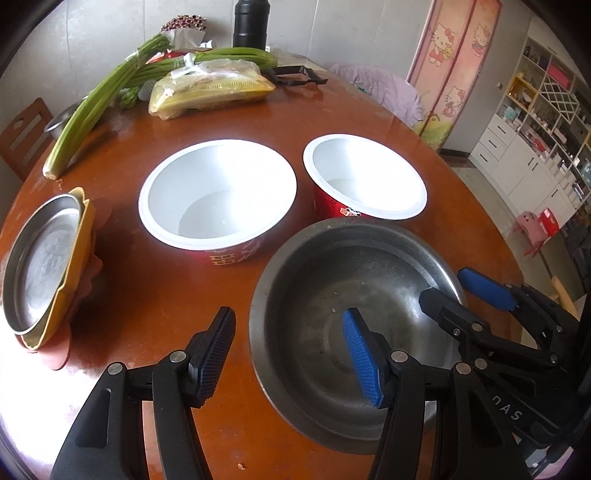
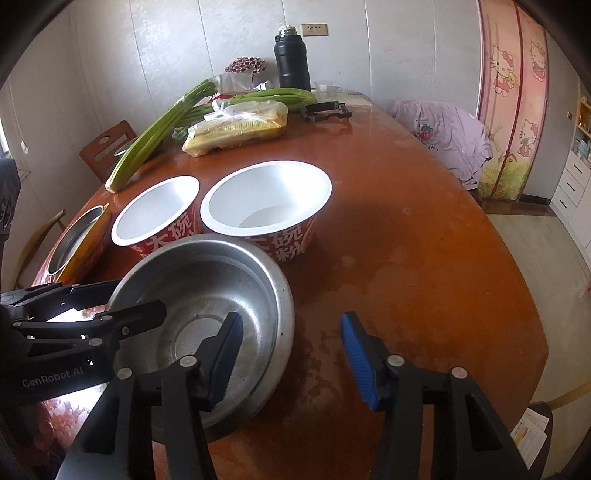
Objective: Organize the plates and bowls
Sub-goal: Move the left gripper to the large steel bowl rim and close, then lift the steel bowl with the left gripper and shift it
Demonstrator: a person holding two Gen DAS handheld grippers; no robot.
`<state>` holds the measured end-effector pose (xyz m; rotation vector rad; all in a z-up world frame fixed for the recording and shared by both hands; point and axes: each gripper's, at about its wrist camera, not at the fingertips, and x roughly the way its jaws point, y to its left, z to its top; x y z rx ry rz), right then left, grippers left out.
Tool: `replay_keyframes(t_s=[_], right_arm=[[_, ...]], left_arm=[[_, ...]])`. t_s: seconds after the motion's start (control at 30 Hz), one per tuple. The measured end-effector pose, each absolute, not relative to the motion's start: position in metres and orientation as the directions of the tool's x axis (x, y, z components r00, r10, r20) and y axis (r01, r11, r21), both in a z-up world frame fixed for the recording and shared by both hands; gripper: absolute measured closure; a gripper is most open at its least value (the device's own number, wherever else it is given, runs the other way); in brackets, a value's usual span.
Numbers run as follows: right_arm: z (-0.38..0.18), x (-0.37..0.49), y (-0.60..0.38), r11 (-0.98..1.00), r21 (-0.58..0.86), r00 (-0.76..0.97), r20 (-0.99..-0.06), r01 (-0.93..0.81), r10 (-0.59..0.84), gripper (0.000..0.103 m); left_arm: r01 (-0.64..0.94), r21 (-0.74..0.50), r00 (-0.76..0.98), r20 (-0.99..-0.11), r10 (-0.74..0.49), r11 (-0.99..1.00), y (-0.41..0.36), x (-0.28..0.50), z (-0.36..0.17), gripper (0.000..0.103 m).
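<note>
Far left of the wooden table (image 1: 155, 295): a steel plate (image 1: 40, 262) is sitting nested in a yellow dish (image 1: 79, 254), and both are lying on a reddish scalloped plate (image 1: 55, 354) near the table edge. Behind them a bundle of green stalks (image 1: 99, 107) and a bagged yellow packet (image 1: 210, 92) are lying across the back of the table, with a black flask (image 1: 250, 24) standing upright by the wall. Moving right, two red paper bowls with white insides are standing upright side by side: the left paper bowl (image 1: 218, 195) and the right paper bowl (image 1: 364, 177), close together, not clearly touching. Just in front of them the steel bowl (image 1: 332, 295) is resting upright on the table, its far rim right beside the right paper bowl. The left gripper (image 1: 291, 354) is straddling the steel bowl's near-left rim, one finger outside over the table and the blue-padded one inside over the basin; jaws are standing apart, pads not pressing the rim. The right gripper (image 2: 291, 360) is straddling the bowl's opposite rim in the same way, one finger inside and one outside over bare table; a visible gap is showing on both sides, so it is gripping nothing. A lilac garment (image 2: 447, 129) is draping over a chair at the right.
</note>
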<state>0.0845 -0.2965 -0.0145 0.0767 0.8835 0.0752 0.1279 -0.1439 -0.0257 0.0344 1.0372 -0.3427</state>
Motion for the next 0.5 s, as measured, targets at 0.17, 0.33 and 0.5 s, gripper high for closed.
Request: replay_keyframes(t_s=[0.17,0.33,0.5], right_arm=[[-0.019,0.088,-0.292,0.992,0.107,0.619,-0.776,-0.066,0.125,0.054],[-0.022,0.089,-0.286,0.992,0.089,0.608,-0.784,-0.089,0.125,0.061],[-0.022,0.088,-0.283,0.989,0.100,0.605,-0.783,-0.111,0.148,0.063]], left_arm=[[0.302,-0.141,0.450,-0.851,-0.272,0.943,-0.148,0.129,-0.029,0.041],[0.307,-0.142,0.444,-0.853,-0.274,0.941,-0.152,0.128,-0.031,0.047],[0.302,-0.138,0.444,-0.855,-0.268,0.943,-0.152,0.126,-0.032,0.053]])
